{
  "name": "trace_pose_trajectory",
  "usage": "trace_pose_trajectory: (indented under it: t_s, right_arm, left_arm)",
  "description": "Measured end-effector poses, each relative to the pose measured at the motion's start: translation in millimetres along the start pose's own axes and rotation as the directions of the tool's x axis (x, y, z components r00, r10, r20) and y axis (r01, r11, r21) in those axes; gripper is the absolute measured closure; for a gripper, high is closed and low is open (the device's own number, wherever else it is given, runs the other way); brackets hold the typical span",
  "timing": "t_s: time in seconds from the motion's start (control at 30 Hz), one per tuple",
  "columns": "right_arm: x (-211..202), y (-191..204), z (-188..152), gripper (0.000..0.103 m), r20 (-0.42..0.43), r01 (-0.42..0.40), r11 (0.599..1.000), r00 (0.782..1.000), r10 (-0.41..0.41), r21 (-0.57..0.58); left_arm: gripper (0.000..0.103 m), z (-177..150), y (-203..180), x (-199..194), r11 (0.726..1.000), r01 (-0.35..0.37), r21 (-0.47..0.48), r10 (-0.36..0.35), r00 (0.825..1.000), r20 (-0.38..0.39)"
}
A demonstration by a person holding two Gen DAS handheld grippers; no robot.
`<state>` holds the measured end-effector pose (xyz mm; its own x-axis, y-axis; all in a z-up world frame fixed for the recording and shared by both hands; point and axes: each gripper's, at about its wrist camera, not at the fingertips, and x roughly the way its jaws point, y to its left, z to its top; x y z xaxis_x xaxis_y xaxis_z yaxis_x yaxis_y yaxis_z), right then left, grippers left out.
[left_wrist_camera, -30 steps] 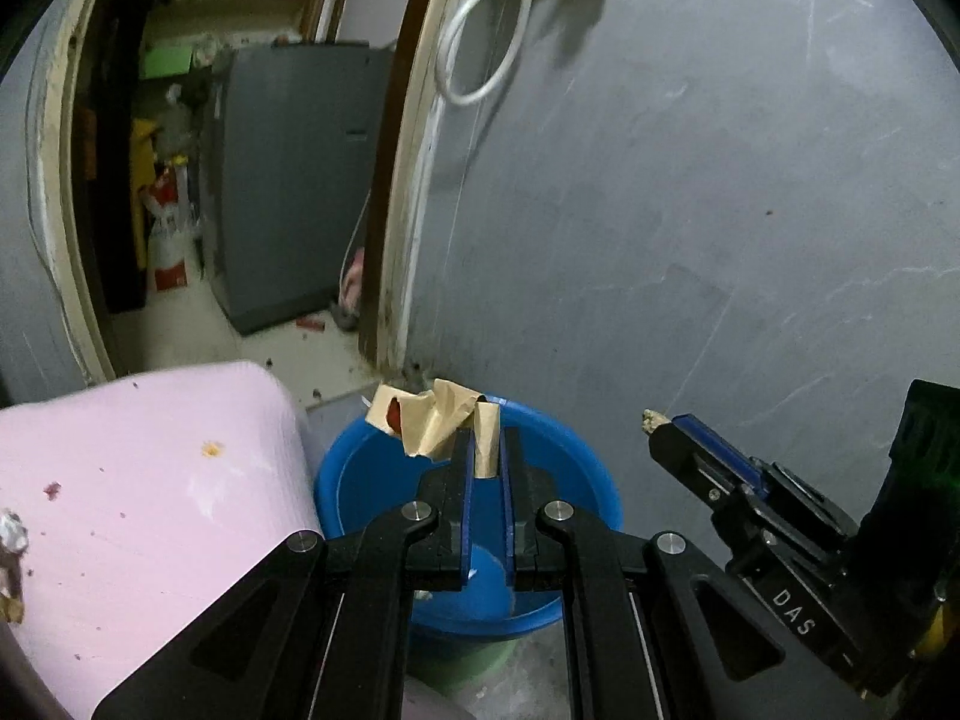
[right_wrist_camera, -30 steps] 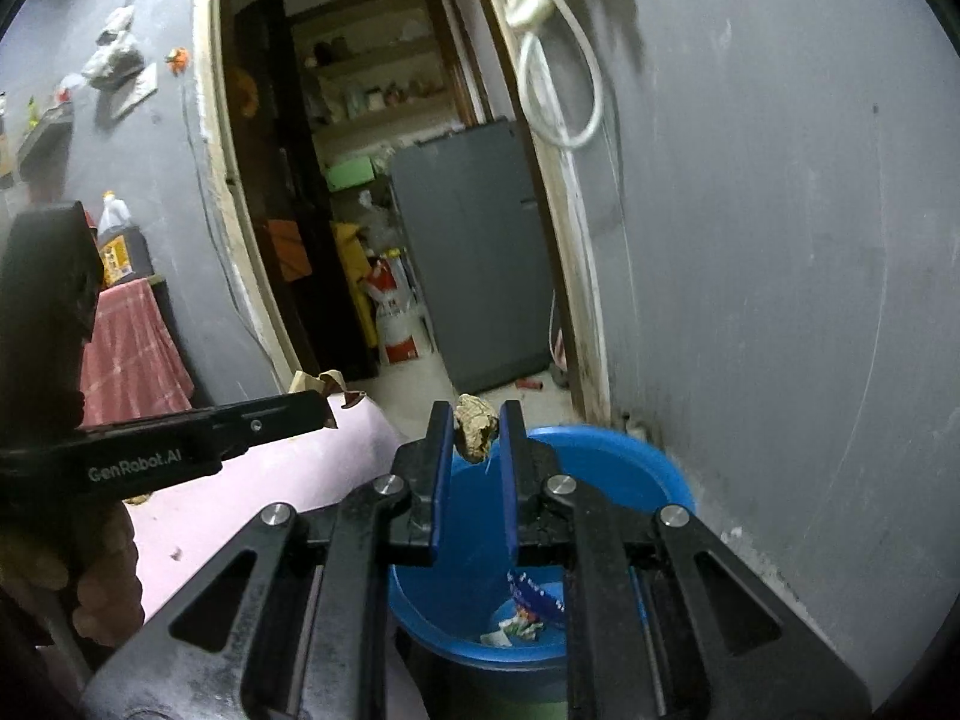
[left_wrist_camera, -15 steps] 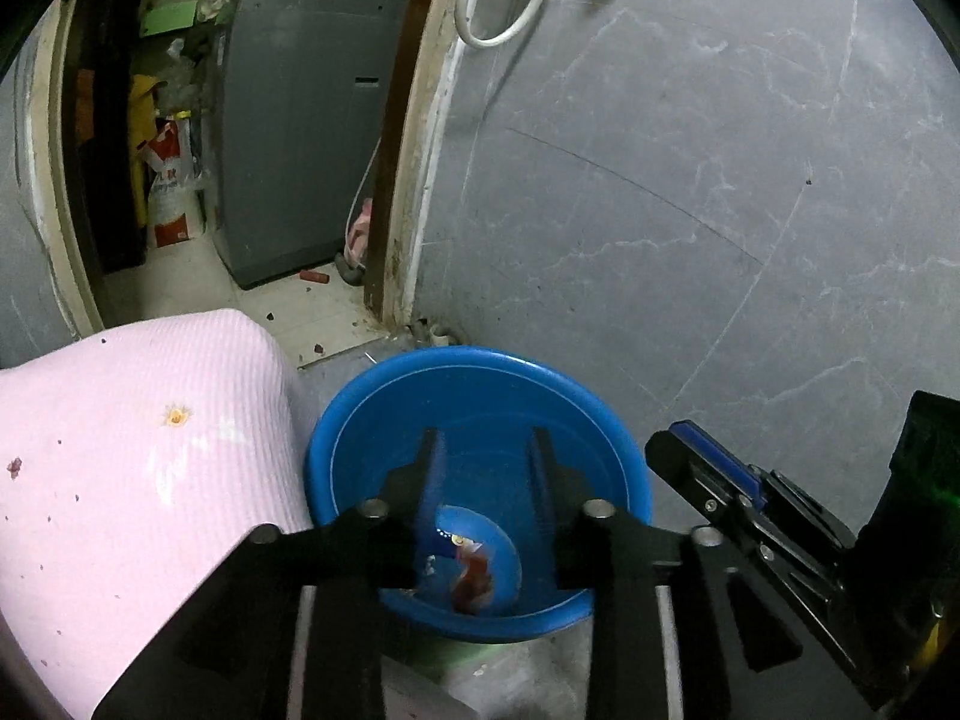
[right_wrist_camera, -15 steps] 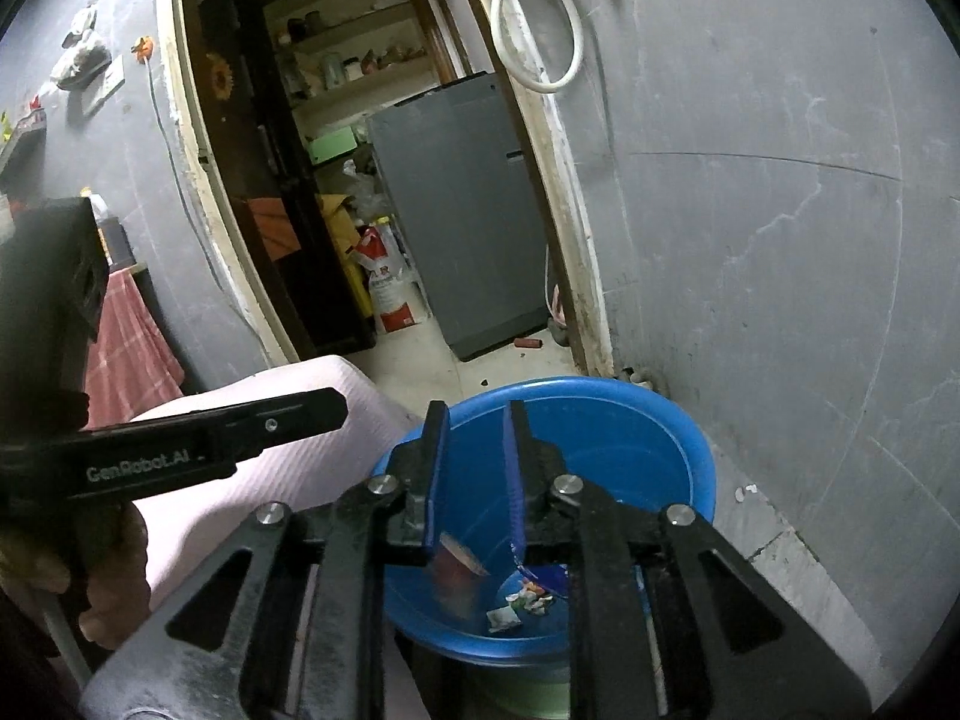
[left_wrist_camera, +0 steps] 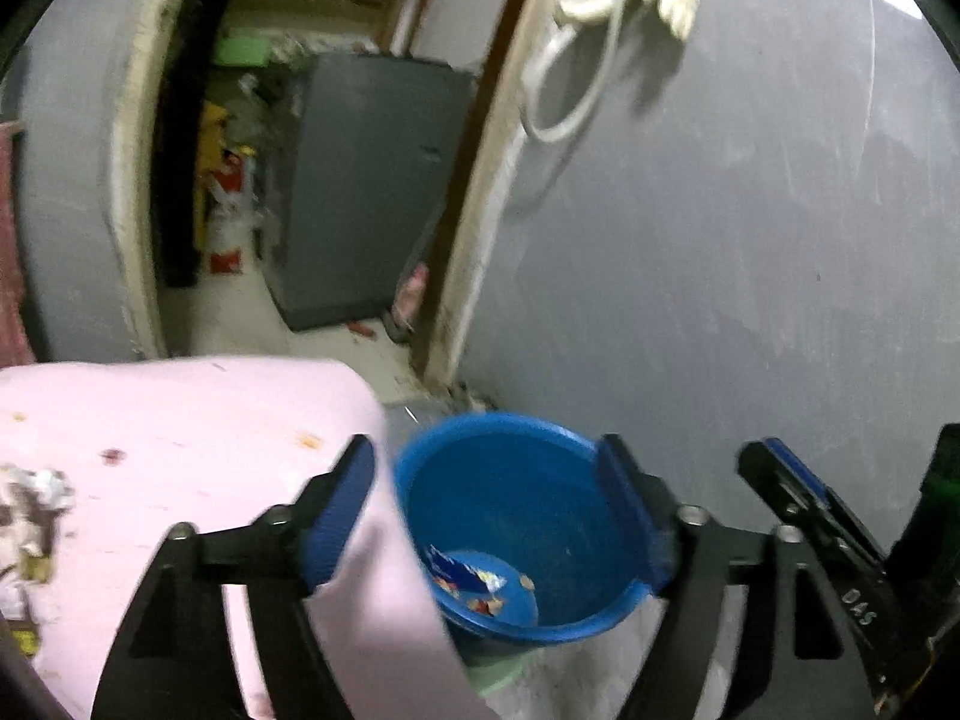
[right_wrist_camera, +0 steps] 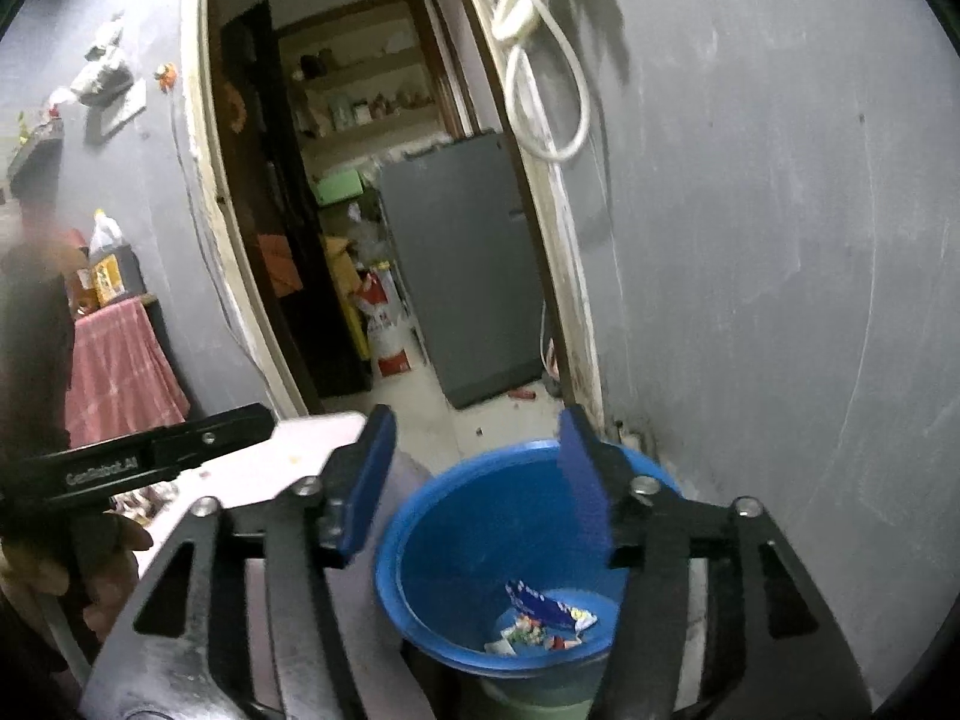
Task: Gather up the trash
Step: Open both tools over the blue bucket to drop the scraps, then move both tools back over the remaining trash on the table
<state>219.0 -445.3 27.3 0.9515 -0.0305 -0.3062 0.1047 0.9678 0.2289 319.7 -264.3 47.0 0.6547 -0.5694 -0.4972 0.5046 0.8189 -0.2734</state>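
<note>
Two sets of tongs hover above a blue bucket (right_wrist_camera: 420, 546) that stands on the floor against a grey wall (right_wrist_camera: 780, 300), just right of a pink-covered bed (left_wrist_camera: 180, 438). The left tongs (left_wrist_camera: 486, 510) are opening, with nothing between their blue pads; the right tongs (right_wrist_camera: 474, 480) are opening too and likewise hold nothing. Wrappers and scraps (right_wrist_camera: 543, 621) lie at the bottom of the bucket, which sits close beside the bed, probably so trash can be dropped straight in. More crumpled litter (left_wrist_camera: 30, 516) waits on the bed's near left side. Both tongs stand spread over the bucket's mouth, seemingly having let go, ready to reach for that litter.
</note>
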Motion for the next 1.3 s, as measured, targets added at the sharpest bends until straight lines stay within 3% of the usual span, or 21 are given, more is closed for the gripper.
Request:
trace_pose_trajectory:
  t_s: [0.17,0.37,0.57,0.93,1.1,1.3]
  right_arm:
    - [-24,29,17,0.020,0.073,-0.036,0.999,0.997,0.038,-0.029]
    - [-41,67,28,0.000,0.133,-0.098,0.993,0.985,0.106,-0.068]
    - [-45,108,27,0.000,0.144,-0.162,0.980,0.974,0.178,-0.116]
    - [-28,191,5,0.000,0.069,-0.294,0.942,0.949,0.308,-0.164]
    - [-14,219,-9,0.000,0.007,-0.336,0.924,0.939,0.343,-0.184]
    - [7,244,-29,0.000,-0.082,-0.383,0.902,0.924,0.374,-0.201]
  left_arm:
    - [0.007,15,22,-53,0.997,-0.072,-0.034,0.076,0.989,0.123]
    - [0.003,22,50,-113,0.987,-0.147,-0.064,0.157,0.961,0.227]
    - [0.002,13,83,-162,0.969,-0.225,-0.107,0.245,0.933,0.264]
    - [0.002,-26,161,-232,0.893,-0.396,-0.213,0.442,0.858,0.262]
    - [0.002,-49,187,-243,0.870,-0.422,-0.256,0.478,0.848,0.227]
    - [0.002,-72,209,-240,0.852,-0.438,-0.286,0.493,0.855,0.159]
